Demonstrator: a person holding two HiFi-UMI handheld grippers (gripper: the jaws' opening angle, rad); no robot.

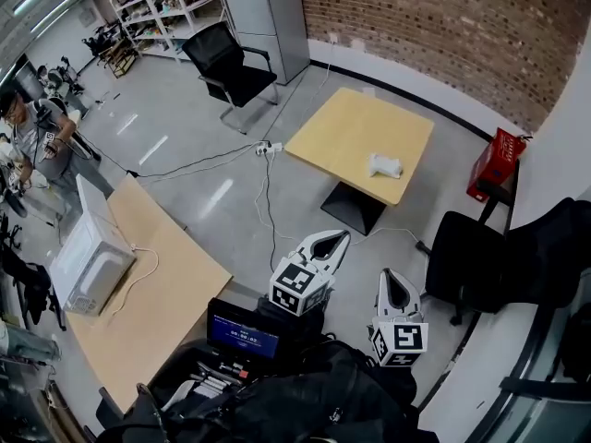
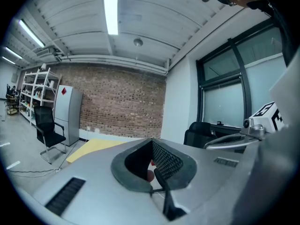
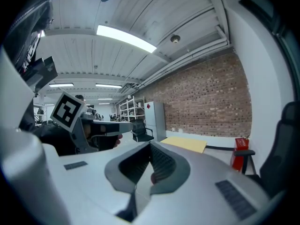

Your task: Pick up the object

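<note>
The white object (image 1: pixel 385 165) sits well apart from the two grippers in the foreground, where the left gripper (image 1: pixel 342 237) and the right gripper (image 1: pixel 387 276) point across the grey floor (image 1: pixel 231 201), each with its fingers (image 2: pixel 168 162) clenched together on nothing. The object lies on a square yellow tabletop (image 1: pixel 351 137), near its right edge. Beyond stand a red crate (image 1: pixel 497 160), a black office chair (image 1: pixel 226 67) and a brick wall (image 1: pixel 443 26).

Small white object (image 1: pixel 385 165), lying on square wooden table (image 1: pixel 349 129), near its edge
</note>
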